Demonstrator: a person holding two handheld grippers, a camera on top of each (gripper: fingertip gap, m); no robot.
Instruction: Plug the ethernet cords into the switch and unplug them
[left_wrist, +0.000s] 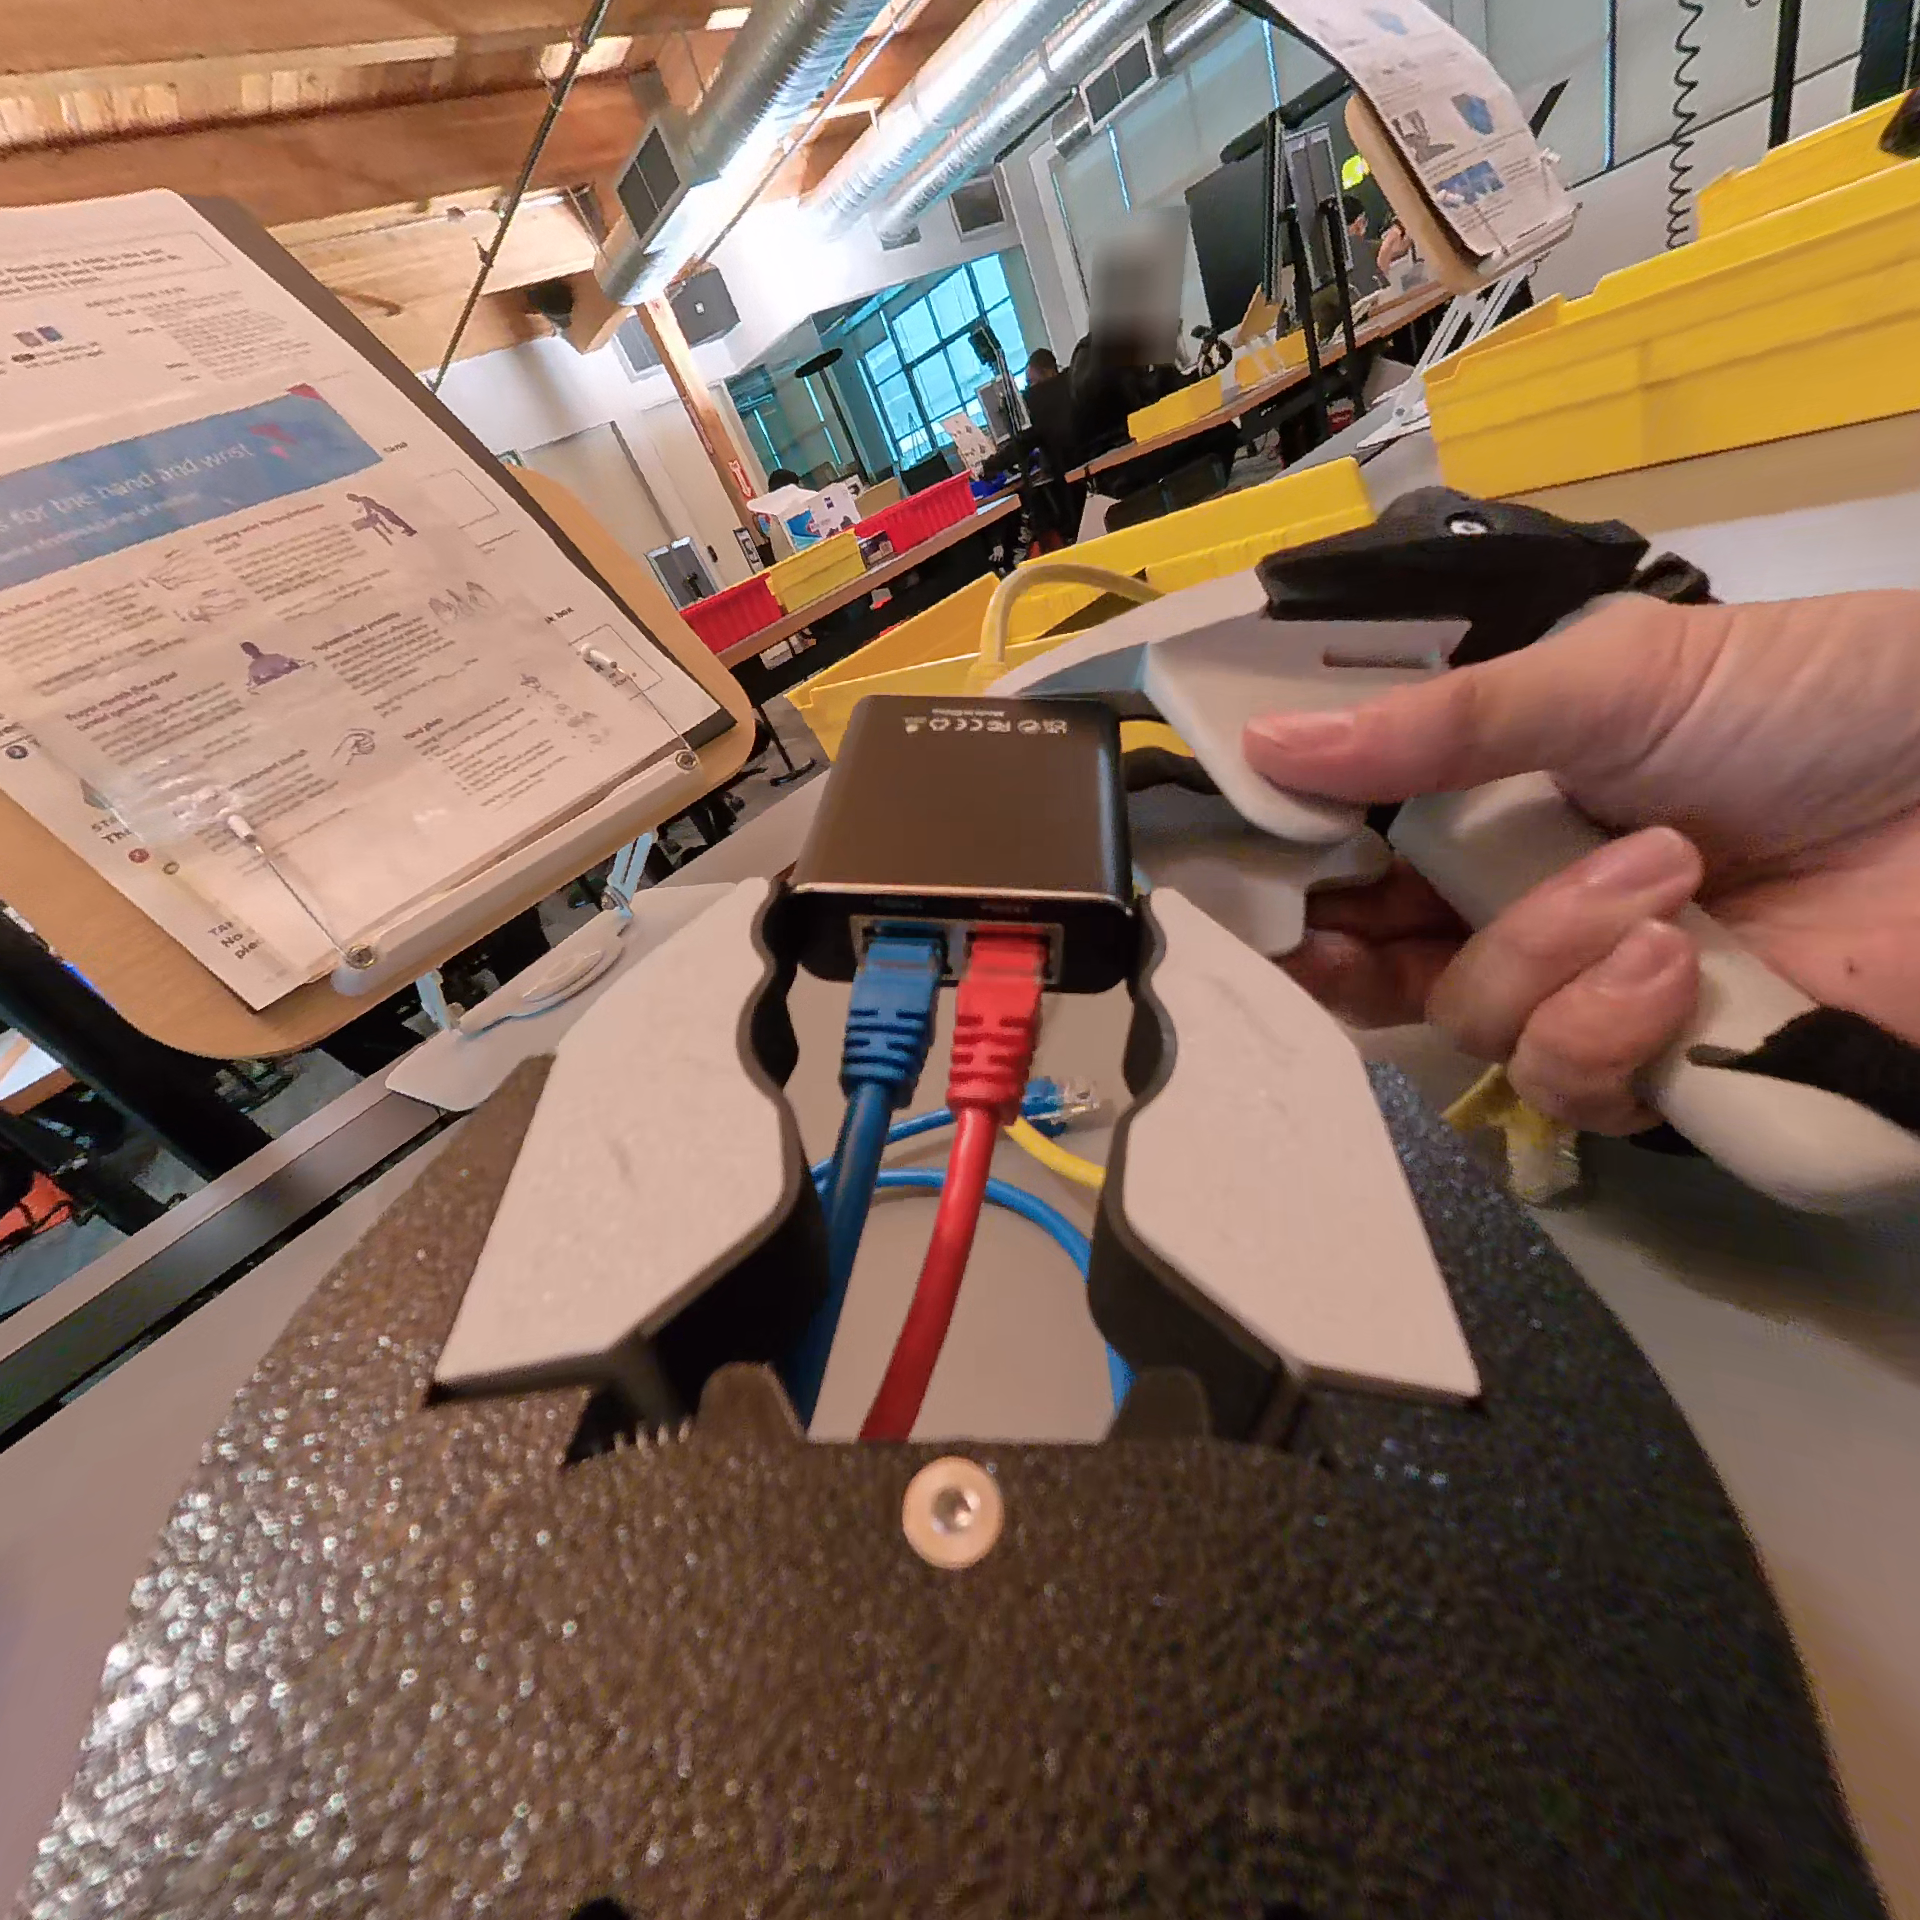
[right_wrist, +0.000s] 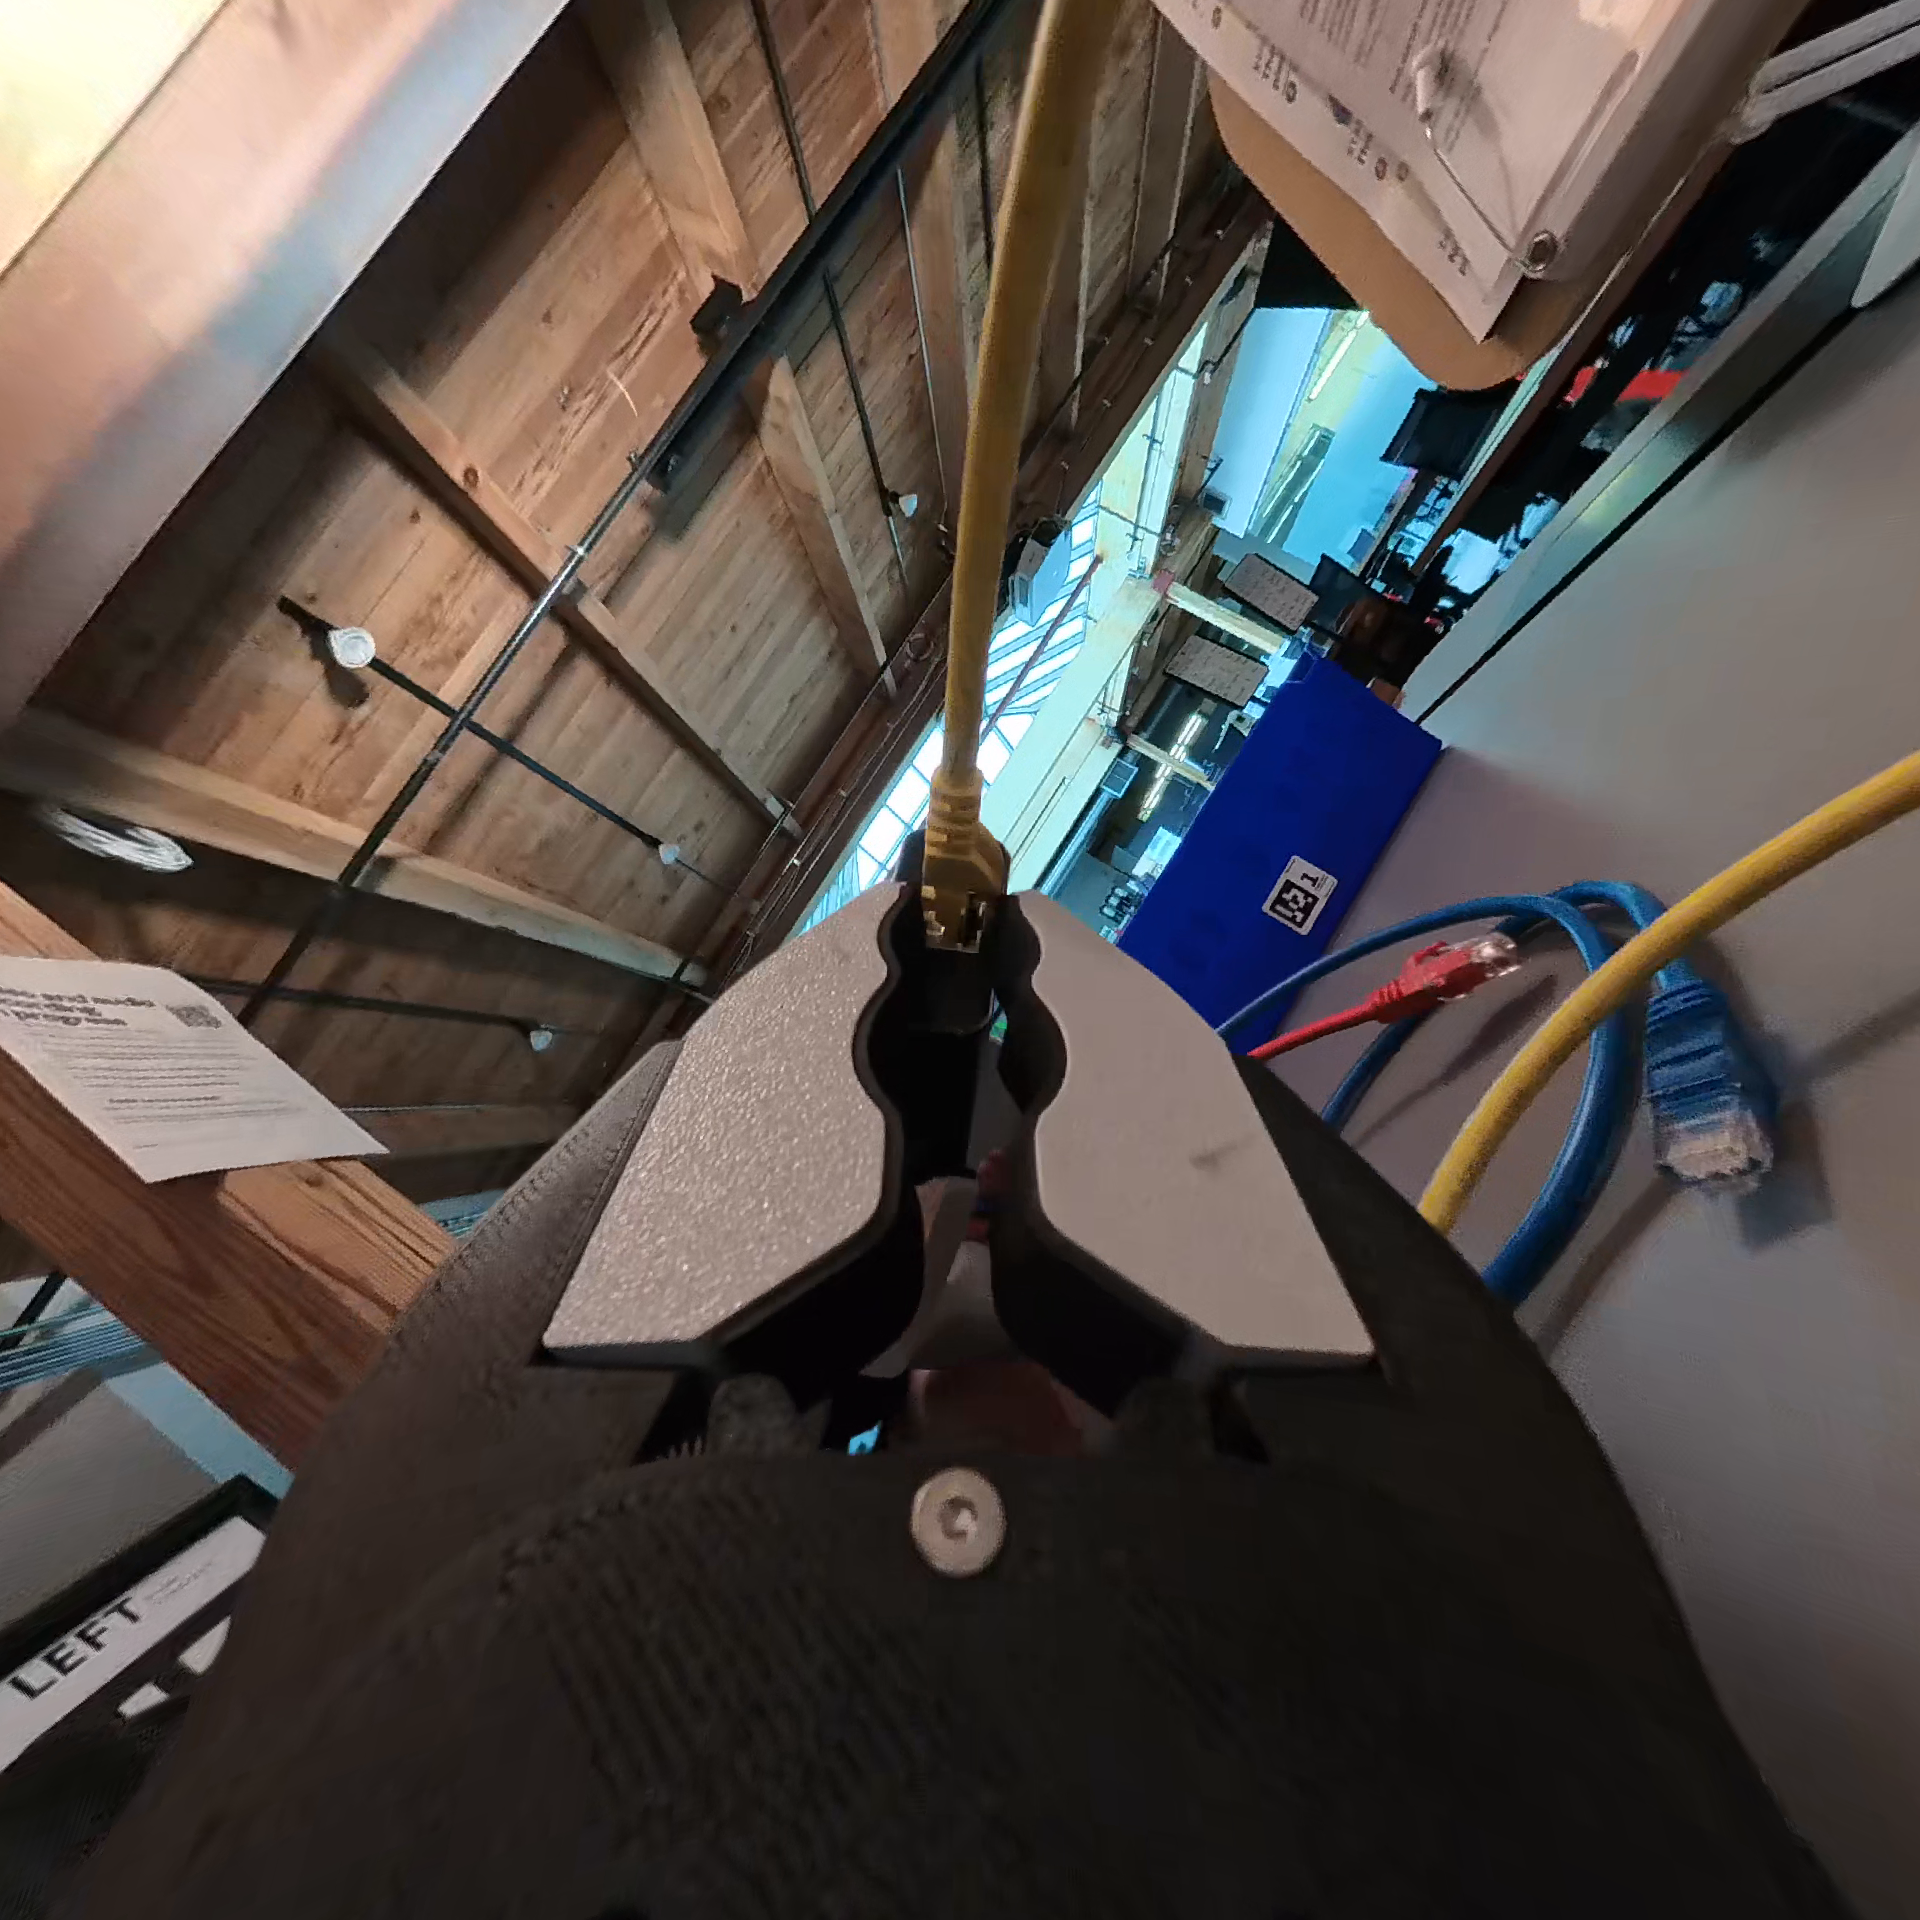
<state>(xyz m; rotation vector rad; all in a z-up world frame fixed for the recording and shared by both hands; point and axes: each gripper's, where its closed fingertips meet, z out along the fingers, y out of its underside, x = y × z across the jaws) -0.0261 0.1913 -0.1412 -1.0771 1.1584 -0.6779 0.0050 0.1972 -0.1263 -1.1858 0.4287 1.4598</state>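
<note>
**Status: two cords seated, yellow in hand**

The left tongs (left_wrist: 956, 961) clamp the black switch (left_wrist: 961, 821), raised above the worktop (left_wrist: 1714, 1403). The blue cord (left_wrist: 883, 1029) and red cord (left_wrist: 992, 1039) occupy its near ports. The right tongs (right_wrist: 961, 935) grasp the yellow cord (right_wrist: 971, 623) by its plug. Remaining, by judgement: seating yellow, then unplugging all.

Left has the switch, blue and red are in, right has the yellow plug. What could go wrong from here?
1. The right gripper pinches the yellow plug only at its fingertips, so it may twist or slip when pushed in.
2. The left gripper holds the switch only at its port end; a sideways push could lever it loose.
3. The blue plug and red plug fill both visible ports; a free port isn't visible.
</note>
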